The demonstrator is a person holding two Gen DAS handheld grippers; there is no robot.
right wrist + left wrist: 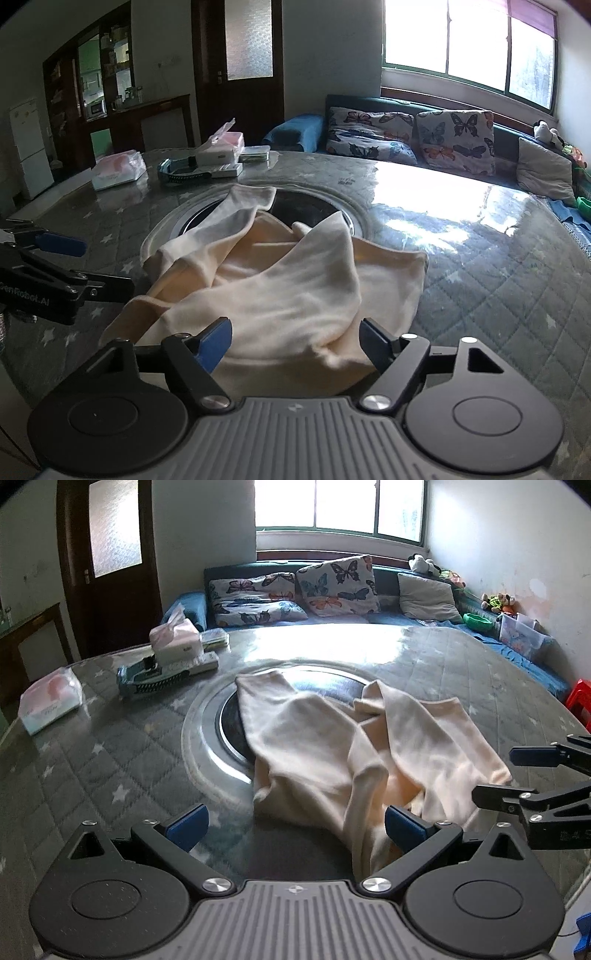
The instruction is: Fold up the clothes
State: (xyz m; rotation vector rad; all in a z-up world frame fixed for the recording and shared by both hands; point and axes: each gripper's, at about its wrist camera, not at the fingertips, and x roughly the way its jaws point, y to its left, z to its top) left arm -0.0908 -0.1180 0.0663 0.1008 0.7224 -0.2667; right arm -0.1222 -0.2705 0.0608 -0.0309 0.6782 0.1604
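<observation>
Cloth (280, 291) lies crumpled between both spread claws, left (295, 827) and right (295, 343).

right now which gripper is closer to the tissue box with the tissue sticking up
Left. The left gripper sits at the garment's near-left edge, on the tissue box's side of the table. The right gripper is farther right, with the garment between it and the box.

Two low wrist views — close, window-facing — sharing the cream garment (332, 746) centrally.
</observation>
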